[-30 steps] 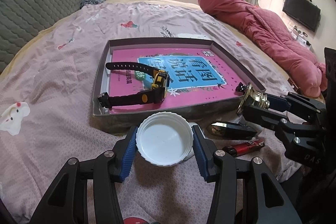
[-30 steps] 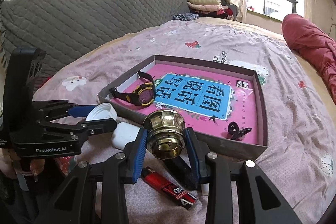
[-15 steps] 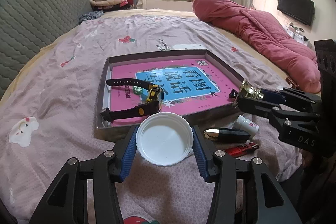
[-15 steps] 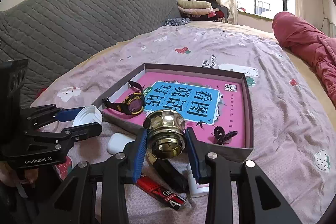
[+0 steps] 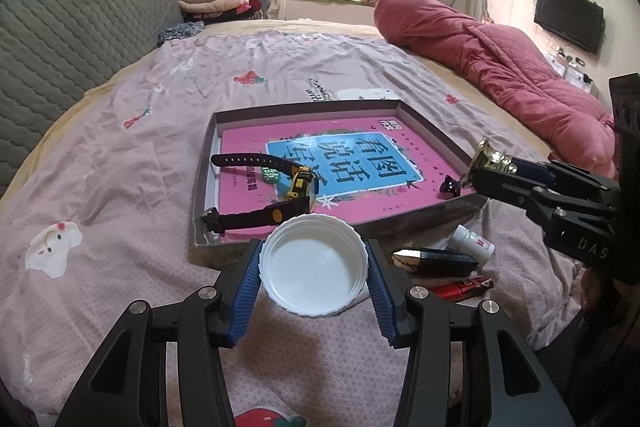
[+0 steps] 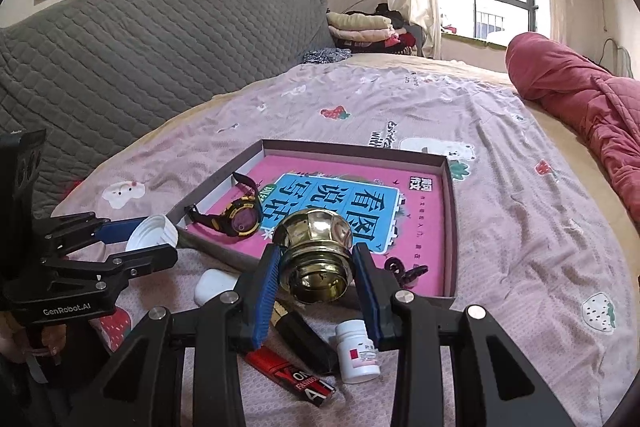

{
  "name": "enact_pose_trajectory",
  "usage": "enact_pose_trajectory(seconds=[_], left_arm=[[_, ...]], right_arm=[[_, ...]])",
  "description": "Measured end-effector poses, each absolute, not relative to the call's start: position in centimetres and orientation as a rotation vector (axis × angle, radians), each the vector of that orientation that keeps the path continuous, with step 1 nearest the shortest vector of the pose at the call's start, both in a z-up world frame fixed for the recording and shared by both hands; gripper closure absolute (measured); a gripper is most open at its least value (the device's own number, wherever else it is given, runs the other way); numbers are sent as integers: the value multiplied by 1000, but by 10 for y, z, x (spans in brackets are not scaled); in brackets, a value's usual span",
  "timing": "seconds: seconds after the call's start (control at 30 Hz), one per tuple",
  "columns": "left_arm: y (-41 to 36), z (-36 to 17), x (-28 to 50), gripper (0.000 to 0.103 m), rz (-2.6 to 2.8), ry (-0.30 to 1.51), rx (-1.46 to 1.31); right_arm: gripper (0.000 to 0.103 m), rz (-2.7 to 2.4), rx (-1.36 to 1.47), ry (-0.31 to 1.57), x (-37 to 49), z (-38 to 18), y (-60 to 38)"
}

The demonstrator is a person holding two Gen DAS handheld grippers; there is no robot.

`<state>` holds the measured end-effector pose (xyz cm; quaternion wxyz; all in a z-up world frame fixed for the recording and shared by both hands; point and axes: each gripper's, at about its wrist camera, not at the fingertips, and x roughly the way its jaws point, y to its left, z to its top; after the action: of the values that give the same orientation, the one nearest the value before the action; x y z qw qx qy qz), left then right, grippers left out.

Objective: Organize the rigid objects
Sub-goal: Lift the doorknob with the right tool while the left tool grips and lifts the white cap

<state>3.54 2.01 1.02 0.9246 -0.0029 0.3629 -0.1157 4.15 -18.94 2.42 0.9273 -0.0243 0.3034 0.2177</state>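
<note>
Two rigid pieces were in my grip above the bed's near edge, short of the shallow box [image 5: 436,141]. The white plastic lid [image 5: 314,269], light and stiff, was pinched across its ribbed rim by my left tongs [image 5: 314,291], half-open. The brass knob [image 6: 316,259], judged heavy and slick, sat clamped at its waist in my right tongs [image 6: 318,303].

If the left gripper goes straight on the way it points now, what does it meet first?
Probably the tray's near wall, just beyond the white lid that the left gripper holds; then the watch inside. Depth is unclear.
</note>
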Motion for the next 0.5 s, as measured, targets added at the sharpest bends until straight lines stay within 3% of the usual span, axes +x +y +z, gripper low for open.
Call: enact_pose_trajectory(seconds=[0.5], left_arm=[[37,0,69,52,-161,782,-62]], right_arm=[[66,365,29,615,58,25,-224]])
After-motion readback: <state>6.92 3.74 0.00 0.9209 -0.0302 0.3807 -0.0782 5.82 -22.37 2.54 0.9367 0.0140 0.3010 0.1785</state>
